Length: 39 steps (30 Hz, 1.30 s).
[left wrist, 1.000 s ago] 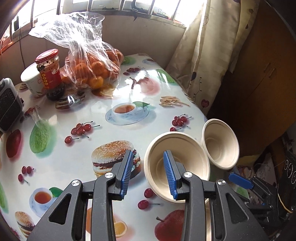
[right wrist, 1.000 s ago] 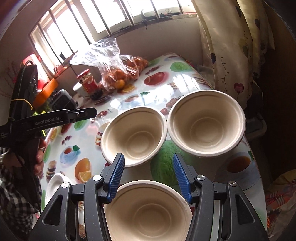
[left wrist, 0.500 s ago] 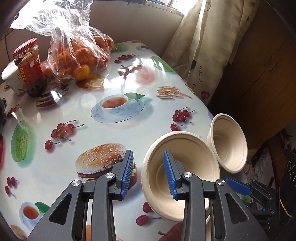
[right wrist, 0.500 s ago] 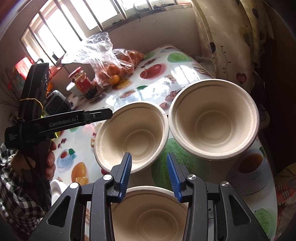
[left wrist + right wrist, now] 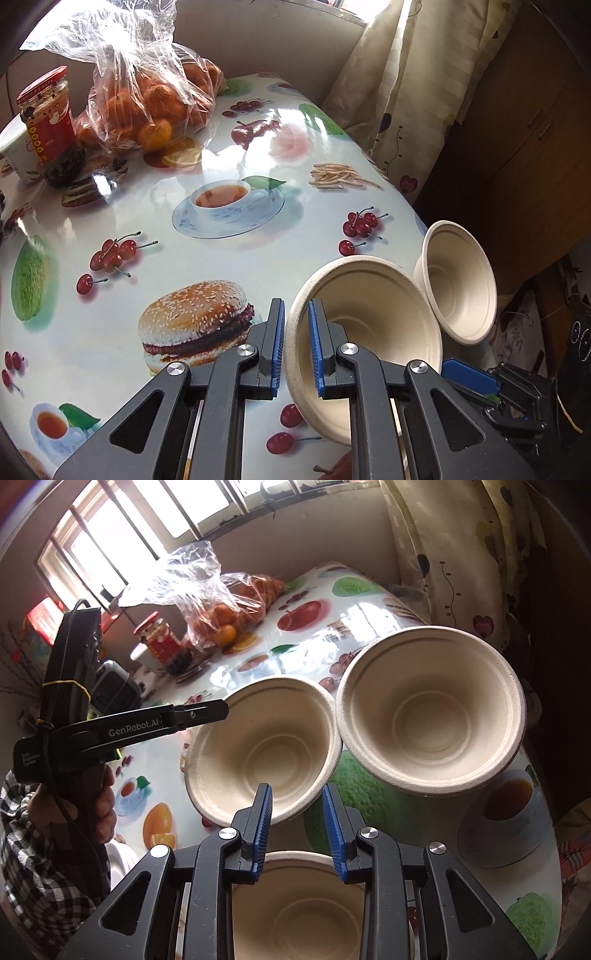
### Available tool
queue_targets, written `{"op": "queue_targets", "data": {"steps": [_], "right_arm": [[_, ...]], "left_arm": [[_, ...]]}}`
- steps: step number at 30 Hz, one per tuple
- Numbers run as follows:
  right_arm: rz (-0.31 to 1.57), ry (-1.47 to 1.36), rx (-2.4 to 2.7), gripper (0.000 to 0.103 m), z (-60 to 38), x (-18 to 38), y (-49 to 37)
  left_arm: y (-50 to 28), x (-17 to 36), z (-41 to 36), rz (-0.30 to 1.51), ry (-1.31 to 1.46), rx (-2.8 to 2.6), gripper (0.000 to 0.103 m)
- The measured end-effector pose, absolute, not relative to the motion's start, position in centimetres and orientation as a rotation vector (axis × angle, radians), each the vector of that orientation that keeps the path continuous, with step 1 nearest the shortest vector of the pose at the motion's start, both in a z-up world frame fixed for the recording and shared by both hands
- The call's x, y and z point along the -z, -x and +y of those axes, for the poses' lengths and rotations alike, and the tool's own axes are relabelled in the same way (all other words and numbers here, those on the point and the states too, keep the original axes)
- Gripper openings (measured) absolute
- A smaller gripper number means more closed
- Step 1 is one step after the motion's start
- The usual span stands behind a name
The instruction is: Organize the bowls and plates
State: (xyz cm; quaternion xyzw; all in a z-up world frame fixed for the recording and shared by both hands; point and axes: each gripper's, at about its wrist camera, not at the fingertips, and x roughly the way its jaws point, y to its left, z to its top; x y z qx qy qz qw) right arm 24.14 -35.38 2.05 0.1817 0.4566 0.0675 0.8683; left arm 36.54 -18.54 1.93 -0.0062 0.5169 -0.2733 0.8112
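Three beige paper bowls sit on the fruit-print table (image 5: 221, 258). My left gripper (image 5: 297, 347) is shut on the left rim of the middle bowl (image 5: 369, 325), one pad inside and one outside. From the right wrist view, that left gripper (image 5: 221, 713) reaches the same middle bowl (image 5: 266, 749) from the left. The far bowl (image 5: 432, 709) touches it on the right. My right gripper (image 5: 298, 830) hovers over the far rim of the near bowl (image 5: 295, 897). Its jaws are closing and the pads press on nothing.
A plastic bag of oranges (image 5: 147, 99), a red-lidded jar (image 5: 51, 125) and a white cup (image 5: 14, 151) stand at the table's far left. A curtain (image 5: 399, 92) and a wooden cabinet (image 5: 517, 147) lie past the right edge. A hand in a checked sleeve (image 5: 33, 849) holds the left gripper.
My left gripper came down toward the table and its jaws shut on the middle bowl's rim. The right gripper's jaws narrowed over the near bowl.
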Motion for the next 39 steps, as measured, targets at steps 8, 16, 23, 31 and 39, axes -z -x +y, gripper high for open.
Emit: {"op": "queue_targets", "data": {"steps": [8,16,23,31,39], "right_arm": [[0.953,-0.378,-0.138,0.026,-35.4,-2.1,-24.1],[0.951,-0.383,-0.137,0.025,-35.5,-2.1,-24.2],[0.939,-0.388,-0.141,0.025,-35.6,-2.3,-24.0],[0.924,-0.385,-0.146,0.025,-35.5,-2.5,-23.5],[0.895,-0.382,-0.150,0.025,-35.4,-3.2,-22.7]], "left_arm": [[-36.5,-1.9,-18.4,1.103,0.017,0.575,0.013],[-36.4,-1.9,-18.3,1.102,0.016,0.573,0.013],[-36.1,-2.1,-18.2,1.100,0.019,0.570,0.013],[-35.5,-2.6,-17.9,1.085,0.025,0.570,0.013],[-34.7,-3.7,-17.5,1.059,0.030,0.576,0.013]]}}
